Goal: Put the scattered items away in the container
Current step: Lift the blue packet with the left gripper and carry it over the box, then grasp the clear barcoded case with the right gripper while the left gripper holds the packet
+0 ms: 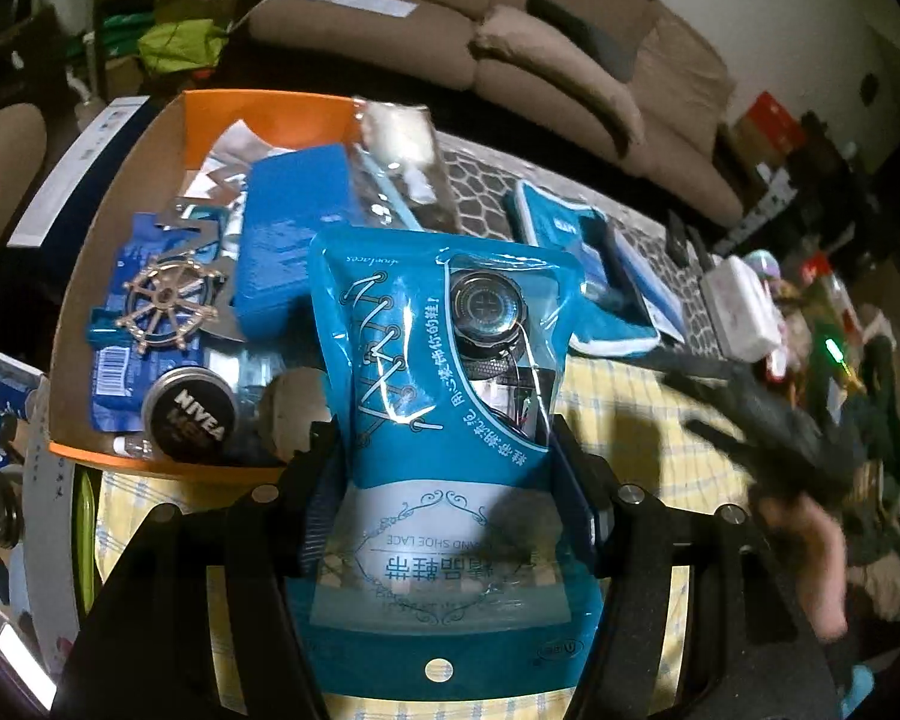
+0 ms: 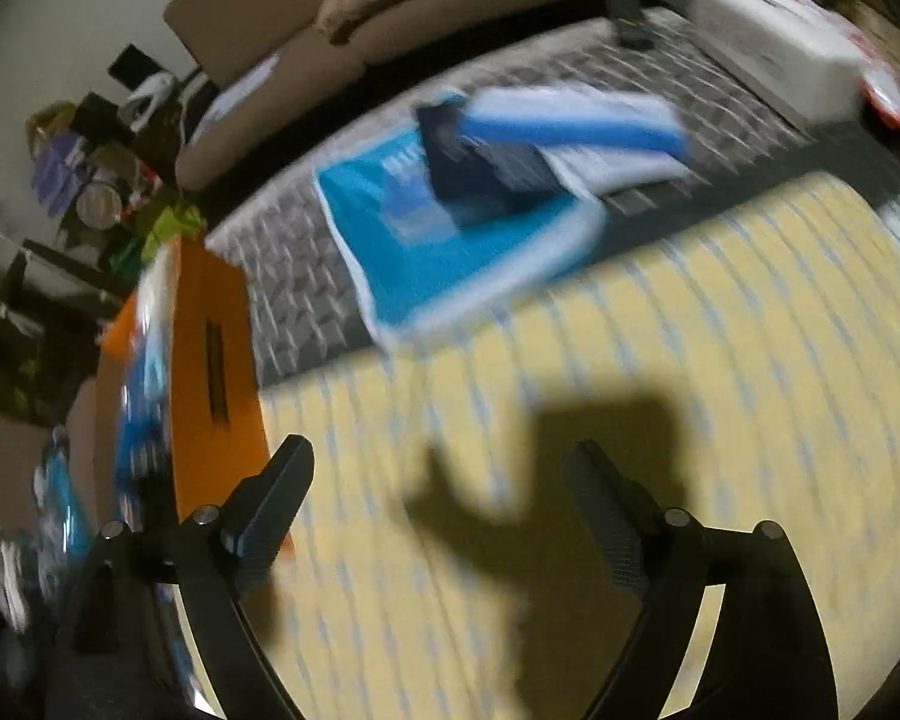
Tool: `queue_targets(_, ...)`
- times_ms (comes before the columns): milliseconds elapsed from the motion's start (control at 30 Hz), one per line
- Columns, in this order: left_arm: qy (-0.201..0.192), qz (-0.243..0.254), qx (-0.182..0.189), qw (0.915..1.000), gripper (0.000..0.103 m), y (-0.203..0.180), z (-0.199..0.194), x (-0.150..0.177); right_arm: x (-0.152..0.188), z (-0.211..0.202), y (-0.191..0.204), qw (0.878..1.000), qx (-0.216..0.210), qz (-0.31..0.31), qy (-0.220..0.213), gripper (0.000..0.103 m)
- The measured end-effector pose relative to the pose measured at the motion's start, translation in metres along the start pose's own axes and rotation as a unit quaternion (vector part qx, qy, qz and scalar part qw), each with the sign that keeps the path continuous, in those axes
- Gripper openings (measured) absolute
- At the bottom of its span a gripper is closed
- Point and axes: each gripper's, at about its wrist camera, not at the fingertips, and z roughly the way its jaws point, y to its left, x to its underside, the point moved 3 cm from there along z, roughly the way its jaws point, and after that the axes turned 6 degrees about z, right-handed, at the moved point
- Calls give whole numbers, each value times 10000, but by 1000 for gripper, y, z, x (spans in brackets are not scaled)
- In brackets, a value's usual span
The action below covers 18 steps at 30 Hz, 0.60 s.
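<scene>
Left gripper (image 1: pixel 444 450) fingers clamp the teal shoelace pouch (image 1: pixel 438 354) by its sides, held above the orange box (image 1: pixel 270 114), presumably for dropping in; right gripper (image 2: pixel 444 480) fingers wide, empty, over the counter (image 2: pixel 720 420).

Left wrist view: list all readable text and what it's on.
"NIVEA MEN": lid of the round tin in the orange box.
"shoelaces", "SHOE LACE": blue pouch clamped in the left gripper; its Chinese print is only partly readable.
Barcode wrapper, teal packet: too small or blurred.
</scene>
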Motion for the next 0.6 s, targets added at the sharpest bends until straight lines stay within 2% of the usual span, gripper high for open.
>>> queue_targets(133,33,-54,-56,10000,59,6,6,0,-41,58,21,9977,499,-181,-425,89)
queue_targets(333,-20,93,-136,9999,59,-1,7,1,-69,114,33,9897,1074,-631,-709,89)
queue_targets(433,-60,169,-257,9995,59,-3,7,1,-78,130,38,9789,1527,-1013,-909,94)
queue_targets(600,-32,178,-319,9993,59,-2,10,1,-86,142,36,9710,1761,-1126,-1161,97)
